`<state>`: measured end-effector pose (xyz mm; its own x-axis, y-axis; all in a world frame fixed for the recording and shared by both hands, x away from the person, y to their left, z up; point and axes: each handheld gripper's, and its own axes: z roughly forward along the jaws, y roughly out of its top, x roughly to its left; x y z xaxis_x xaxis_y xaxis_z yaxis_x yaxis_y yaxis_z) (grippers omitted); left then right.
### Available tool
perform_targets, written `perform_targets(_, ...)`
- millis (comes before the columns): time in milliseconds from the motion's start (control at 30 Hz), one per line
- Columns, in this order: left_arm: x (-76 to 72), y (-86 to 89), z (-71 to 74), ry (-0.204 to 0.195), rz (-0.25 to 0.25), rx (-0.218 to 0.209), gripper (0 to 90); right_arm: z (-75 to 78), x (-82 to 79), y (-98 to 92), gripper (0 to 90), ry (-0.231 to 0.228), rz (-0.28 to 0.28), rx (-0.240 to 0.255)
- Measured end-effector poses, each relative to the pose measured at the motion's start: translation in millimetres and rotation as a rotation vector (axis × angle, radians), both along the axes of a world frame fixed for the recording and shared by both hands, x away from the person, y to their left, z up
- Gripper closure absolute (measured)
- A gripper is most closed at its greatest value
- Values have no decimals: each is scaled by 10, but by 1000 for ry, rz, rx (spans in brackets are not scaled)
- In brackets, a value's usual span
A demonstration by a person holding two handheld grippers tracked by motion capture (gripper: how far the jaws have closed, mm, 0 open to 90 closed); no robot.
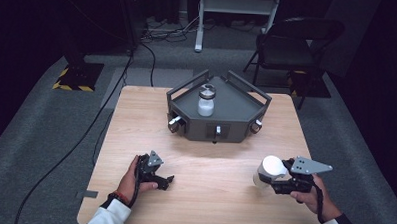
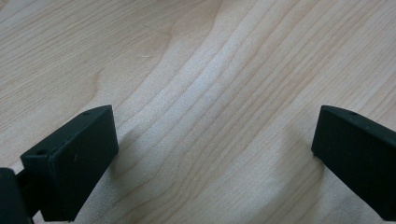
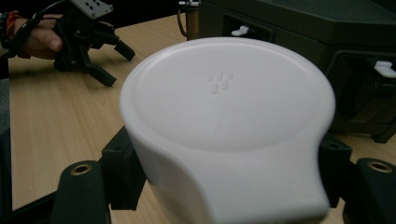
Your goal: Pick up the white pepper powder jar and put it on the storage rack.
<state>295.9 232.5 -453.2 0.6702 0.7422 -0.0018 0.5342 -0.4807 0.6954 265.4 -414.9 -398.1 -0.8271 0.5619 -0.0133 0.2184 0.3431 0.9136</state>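
A white-lidded container (image 1: 269, 168) sits just above the table at the front right, and my right gripper (image 1: 265, 179) is shut on it. In the right gripper view its smooth white lid (image 3: 229, 98) is close up, with the black jaws pressing on both sides of the body below. A clear jar with white contents (image 1: 206, 100) stands upright in the dark grey angular fixture (image 1: 236, 106) at the table's back centre. At the front left my left gripper (image 1: 166, 183) rests low over the wood, open, nothing between its jaws (image 2: 215, 149).
The wooden table (image 1: 136, 125) has bare wood between the fixture and the two grippers. The fixture's front face carries small knobs and white latches (image 3: 240, 31). The other hand and its gripper (image 3: 88, 42) lie farther off in the right gripper view. A black chair (image 1: 289, 45) stands behind the table.
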Motion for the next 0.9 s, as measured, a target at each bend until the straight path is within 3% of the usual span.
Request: perform_targets(900, 0, 0, 1, 0, -1, 1, 1, 495, 304, 592, 297, -60, -230, 9)
